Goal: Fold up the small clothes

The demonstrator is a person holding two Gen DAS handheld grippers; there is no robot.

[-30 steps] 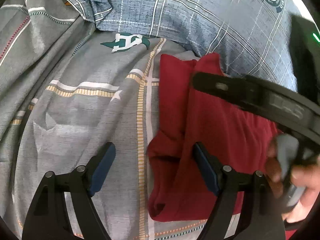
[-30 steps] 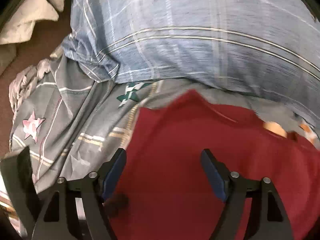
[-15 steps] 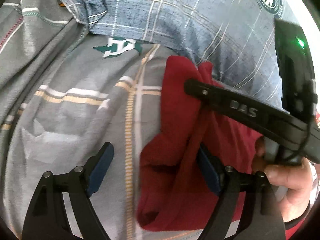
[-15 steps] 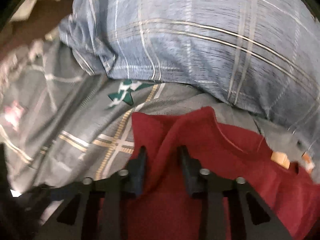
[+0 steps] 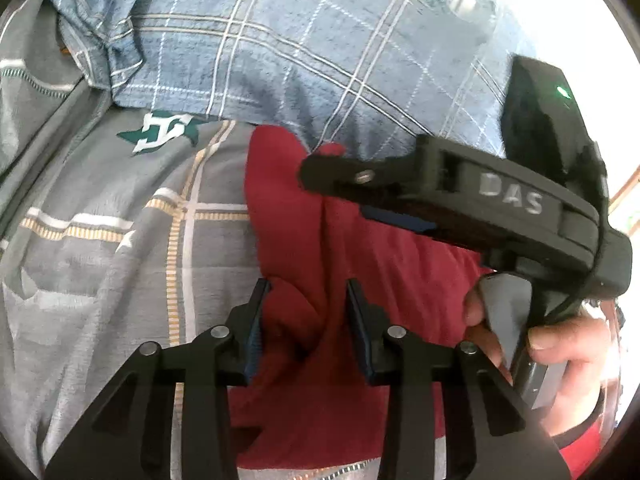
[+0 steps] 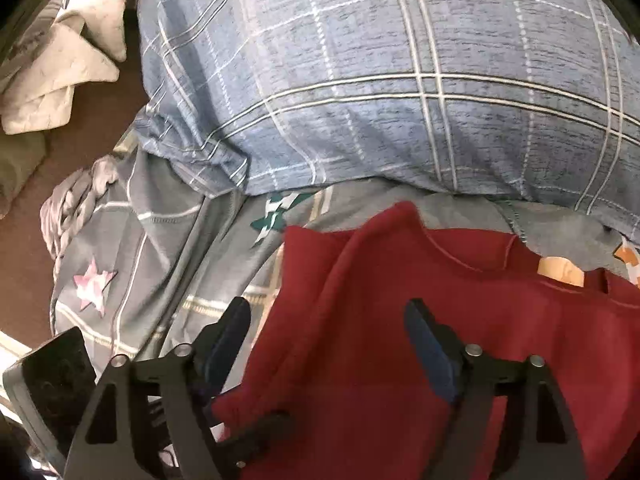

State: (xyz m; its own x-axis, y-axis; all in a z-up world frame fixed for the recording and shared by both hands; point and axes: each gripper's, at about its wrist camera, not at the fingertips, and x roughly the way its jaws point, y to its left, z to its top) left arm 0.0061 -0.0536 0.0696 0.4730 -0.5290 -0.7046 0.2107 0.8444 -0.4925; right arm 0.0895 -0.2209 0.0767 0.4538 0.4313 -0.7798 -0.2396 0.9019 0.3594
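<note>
A dark red garment (image 5: 360,288) lies rumpled on a grey patterned bedsheet (image 5: 120,260). My left gripper (image 5: 308,320) has its jaws closing on a raised fold at the garment's left edge, and the cloth fills the gap between the pads. In the right wrist view the right gripper (image 6: 328,328) hangs just over the red garment (image 6: 400,360). Its jaws are opening wide and the pads are clear of the cloth. One of its fingers (image 5: 400,188) reaches across the garment from the right in the left wrist view.
A blue plaid pillow (image 6: 400,80) lies along the far side of the garment. A person's hand (image 5: 560,332) holds the right gripper's handle. White cloth (image 6: 60,72) lies on a brown floor (image 6: 100,128) beyond the bed's left edge.
The left jaws went from wide open to narrow around a fold of red cloth. The right jaws pinched the garment half a second ago and have spread apart again, letting it go.
</note>
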